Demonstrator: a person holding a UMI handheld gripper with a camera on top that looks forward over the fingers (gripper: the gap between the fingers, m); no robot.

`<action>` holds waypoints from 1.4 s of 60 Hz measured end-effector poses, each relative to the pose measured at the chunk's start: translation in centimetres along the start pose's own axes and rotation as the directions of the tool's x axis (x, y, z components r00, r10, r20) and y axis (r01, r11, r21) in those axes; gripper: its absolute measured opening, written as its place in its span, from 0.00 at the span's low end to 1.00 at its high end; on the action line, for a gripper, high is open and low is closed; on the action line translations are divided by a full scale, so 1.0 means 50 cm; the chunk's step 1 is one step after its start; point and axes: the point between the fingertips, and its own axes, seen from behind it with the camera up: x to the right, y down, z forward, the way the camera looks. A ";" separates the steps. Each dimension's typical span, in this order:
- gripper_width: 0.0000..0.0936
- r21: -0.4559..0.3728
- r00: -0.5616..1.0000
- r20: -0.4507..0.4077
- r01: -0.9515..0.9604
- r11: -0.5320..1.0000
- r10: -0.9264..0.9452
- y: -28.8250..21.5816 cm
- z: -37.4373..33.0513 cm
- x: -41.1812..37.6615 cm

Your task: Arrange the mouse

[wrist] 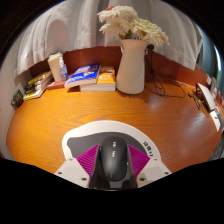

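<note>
A black computer mouse [111, 162] with a scroll wheel sits between my gripper's [112, 165] two fingers, its nose pointing away from me. Both magenta pads [89, 160] lie against its sides, so the gripper is shut on it. A white rounded mat [110, 126] shows around and just beyond the mouse, on the orange-brown wooden table [70, 120]. The mouse's underside is hidden, so I cannot tell whether it rests on the mat or hangs above it.
Beyond the fingers stands a white vase [131, 66] with pale flowers [130, 25]. To its left lie stacked books [90, 77] and a small box [57, 67]. A flat dark item [36, 85] lies farther left. Cables and a white object [206, 100] lie at the right.
</note>
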 end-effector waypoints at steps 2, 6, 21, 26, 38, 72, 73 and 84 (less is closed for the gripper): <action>0.53 -0.001 1.000 -0.003 -0.008 1.000 0.008 0.001 0.001 0.001; 0.62 -0.009 1.000 -0.026 -0.016 1.000 0.016 0.001 -0.001 0.011; 0.86 -0.010 0.999 -0.026 0.038 0.999 -0.038 -0.018 -0.059 -0.025; 0.87 0.015 0.999 -0.027 0.030 0.999 -0.030 -0.031 -0.107 -0.063; 0.88 0.078 0.999 0.040 -0.006 0.997 0.003 -0.050 -0.262 -0.214; 0.87 0.309 0.993 0.117 -0.006 0.951 -0.032 -0.151 -0.638 -0.468; 0.87 0.308 0.992 0.117 -0.002 0.952 -0.035 -0.153 -0.641 -0.470; 0.87 0.312 0.991 0.124 0.014 0.950 -0.056 -0.144 -0.665 -0.494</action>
